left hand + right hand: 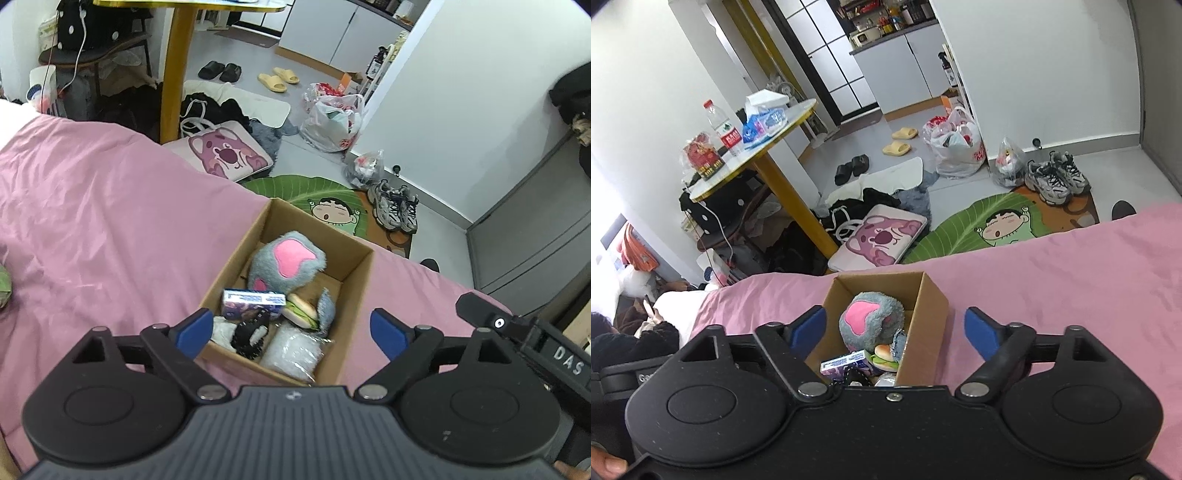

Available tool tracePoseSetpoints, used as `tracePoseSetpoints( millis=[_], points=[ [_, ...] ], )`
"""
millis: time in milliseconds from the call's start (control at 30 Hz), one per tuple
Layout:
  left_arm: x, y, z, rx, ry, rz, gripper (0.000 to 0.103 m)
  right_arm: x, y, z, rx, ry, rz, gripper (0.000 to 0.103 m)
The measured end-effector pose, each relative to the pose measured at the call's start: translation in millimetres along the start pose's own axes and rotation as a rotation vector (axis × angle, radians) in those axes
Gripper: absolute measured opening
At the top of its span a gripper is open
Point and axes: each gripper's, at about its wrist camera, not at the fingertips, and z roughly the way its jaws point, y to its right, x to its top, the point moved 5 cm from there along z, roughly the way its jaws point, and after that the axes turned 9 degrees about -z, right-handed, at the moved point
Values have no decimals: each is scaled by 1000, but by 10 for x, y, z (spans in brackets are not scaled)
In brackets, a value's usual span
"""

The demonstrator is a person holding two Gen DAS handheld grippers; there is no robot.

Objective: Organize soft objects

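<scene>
An open cardboard box (354, 273) (927, 295) sits on a pink bedspread (110, 221) (1071, 266) near the bed's edge. Inside lie a grey plush paw with pink pads (286, 260) (870, 319), a toy burger (301, 312) (884, 355), a blue-grey fuzzy piece (327, 306) (898, 343), a small printed carton (253, 301) (842, 363), a black-and-white item (251, 334) and a clear plastic bundle (295, 350). My left gripper (291, 332) hangs open over the box's near end, holding nothing. My right gripper (895, 328) is open above the box too, also holding nothing.
Beyond the bed edge lie a green cartoon rug (325, 199) (990, 221), sneakers (395, 206) (1056, 177), a pink bear bag (225, 155) (879, 236), plastic bags (332, 122) (955, 146) and a yellow-legged table (177, 70) (757, 147). A person sits at lower left (624, 332). The other gripper's body (535, 343) is at right.
</scene>
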Motion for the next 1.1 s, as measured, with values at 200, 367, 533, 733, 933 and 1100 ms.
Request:
tracePoseSetpoints(
  millis=[200, 367, 533, 733, 933, 1100],
  points=[
    [-185, 155, -118, 42, -4, 56, 98, 6, 51, -271, 5, 16, -26, 92],
    [-310, 230, -288, 47, 10, 64, 99, -2, 107, -553, 8, 42, -49, 100],
    [-440, 335, -492, 30, 30, 96, 99, -67, 141, -787, 14, 45, -63, 103],
    [-606, 470, -674, 22, 50, 150, 99, -167, 201, -1036, 5, 48, -67, 103],
    [-796, 662, -874, 0, 70, 222, 99, -309, 357, -1339, -20, 64, -51, 103],
    [-983, 781, -995, -28, 80, 267, 99, -406, 505, -1632, -60, 79, -60, 103]
  ],
)
